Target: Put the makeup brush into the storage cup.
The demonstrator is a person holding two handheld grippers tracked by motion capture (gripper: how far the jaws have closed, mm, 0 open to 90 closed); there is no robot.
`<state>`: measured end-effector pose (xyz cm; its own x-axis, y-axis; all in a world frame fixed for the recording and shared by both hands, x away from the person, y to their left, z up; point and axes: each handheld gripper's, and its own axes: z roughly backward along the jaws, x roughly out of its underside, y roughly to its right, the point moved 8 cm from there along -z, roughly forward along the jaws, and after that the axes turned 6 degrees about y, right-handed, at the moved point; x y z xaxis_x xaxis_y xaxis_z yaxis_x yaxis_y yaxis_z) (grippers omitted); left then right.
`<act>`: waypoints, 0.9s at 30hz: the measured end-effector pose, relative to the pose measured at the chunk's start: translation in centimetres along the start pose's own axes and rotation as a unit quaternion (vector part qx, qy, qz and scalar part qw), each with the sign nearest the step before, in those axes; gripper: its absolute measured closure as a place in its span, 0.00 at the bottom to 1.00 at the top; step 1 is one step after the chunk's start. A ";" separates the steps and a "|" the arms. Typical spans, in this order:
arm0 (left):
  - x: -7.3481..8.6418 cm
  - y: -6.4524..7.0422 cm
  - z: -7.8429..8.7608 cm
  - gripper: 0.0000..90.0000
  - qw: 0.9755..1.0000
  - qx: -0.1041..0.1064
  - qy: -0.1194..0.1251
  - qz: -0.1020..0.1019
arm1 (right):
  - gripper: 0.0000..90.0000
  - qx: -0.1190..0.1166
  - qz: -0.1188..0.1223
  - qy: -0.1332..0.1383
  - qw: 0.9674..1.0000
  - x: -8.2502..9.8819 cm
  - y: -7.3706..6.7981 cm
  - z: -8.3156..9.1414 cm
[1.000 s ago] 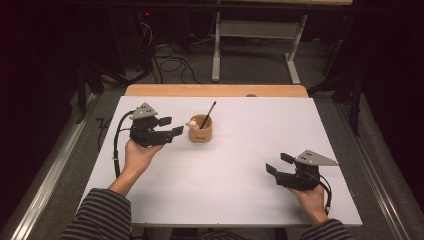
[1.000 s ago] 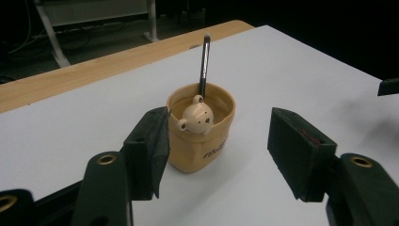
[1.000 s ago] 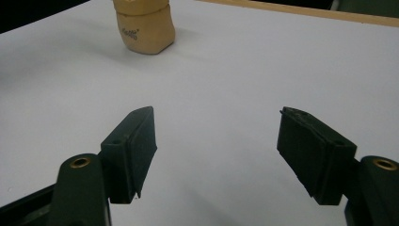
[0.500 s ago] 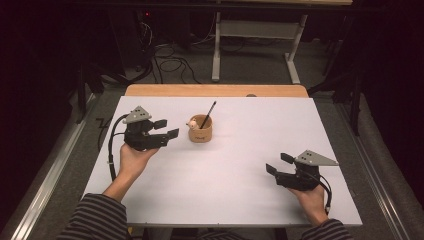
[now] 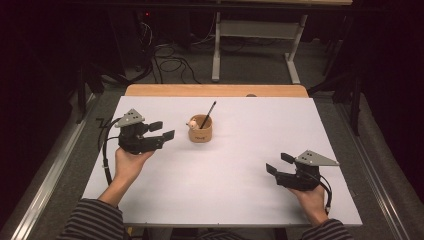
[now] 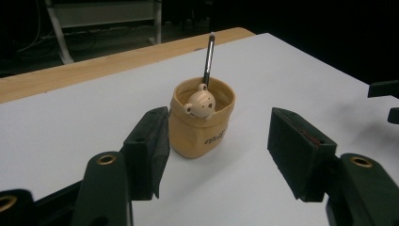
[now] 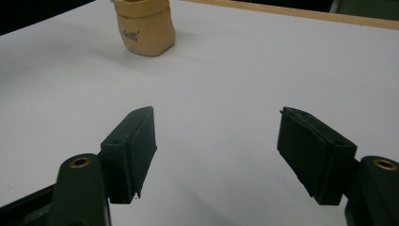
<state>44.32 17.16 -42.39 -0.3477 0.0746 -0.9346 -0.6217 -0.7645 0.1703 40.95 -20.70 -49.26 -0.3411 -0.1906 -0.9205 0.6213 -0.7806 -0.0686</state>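
Both grippers, left (image 5: 162, 130) and right (image 5: 278, 163), hold their fingers apart and empty, near the cup (image 5: 200, 129).

Across the earlier pictures and now, the change lies with the left gripper (image 5: 165, 129). In the high view it has drawn back from the cup (image 5: 200, 129), sliding a little toward 8 o'clock, so the bare table (image 5: 240, 165) between its tips and the cup's side has widened. The left hand (image 5: 127, 162) beneath it has pulled toward the near edge along with it. The gripper's spread jaws point toward 3 o'clock, at the cup.
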 end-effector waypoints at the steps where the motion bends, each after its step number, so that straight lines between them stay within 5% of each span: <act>1: 0.0 0.0 0.1 0.44 1.000 -0.001 0.001 0.000 | 0.33 0.000 0.000 0.000 1.000 0.0 0.0 0.0; 27: 2.0 -0.5 3.3 0.40 0.998 -0.022 0.044 0.030 | 0.32 -0.003 0.001 0.031 1.000 -0.6 -0.1 0.5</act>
<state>41.66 19.81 -43.32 -0.3188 -0.0267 -0.9474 -0.5695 -0.7936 0.2140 40.78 -20.81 -48.53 -0.2966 -0.1544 -0.9424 0.6259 -0.7768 -0.0697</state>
